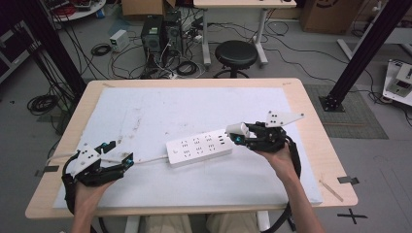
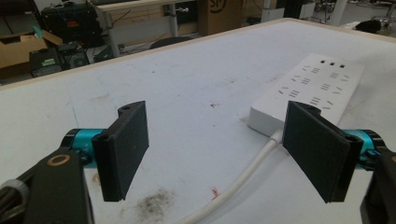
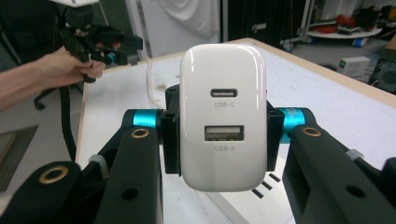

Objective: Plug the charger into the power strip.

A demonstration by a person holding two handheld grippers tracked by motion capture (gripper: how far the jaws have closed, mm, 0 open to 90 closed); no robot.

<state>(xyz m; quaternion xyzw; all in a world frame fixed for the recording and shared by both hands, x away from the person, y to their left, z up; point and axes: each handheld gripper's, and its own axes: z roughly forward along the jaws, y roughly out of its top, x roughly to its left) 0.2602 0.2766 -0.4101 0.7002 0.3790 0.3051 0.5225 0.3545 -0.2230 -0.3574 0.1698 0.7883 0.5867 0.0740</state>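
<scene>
A white power strip (image 1: 199,147) lies flat on the white mat, its cable (image 1: 148,159) running left. My right gripper (image 1: 241,133) hovers just off the strip's right end, shut on a white USB charger (image 1: 237,128). In the right gripper view the charger (image 3: 223,116) stands upright between the jaws, its USB-C and USB-A ports facing the camera, with the strip (image 3: 252,198) below it. My left gripper (image 1: 127,160) rests low at the left, open. Its jaws straddle the cable (image 2: 243,177) without touching it, and the strip (image 2: 310,91) lies ahead to the right.
A white mat (image 1: 160,111) covers most of the wooden table (image 1: 306,107), with dirt smudges (image 2: 156,205) near my left gripper. A black stool (image 1: 235,54), computer towers and tangled cables sit on the floor beyond the far edge.
</scene>
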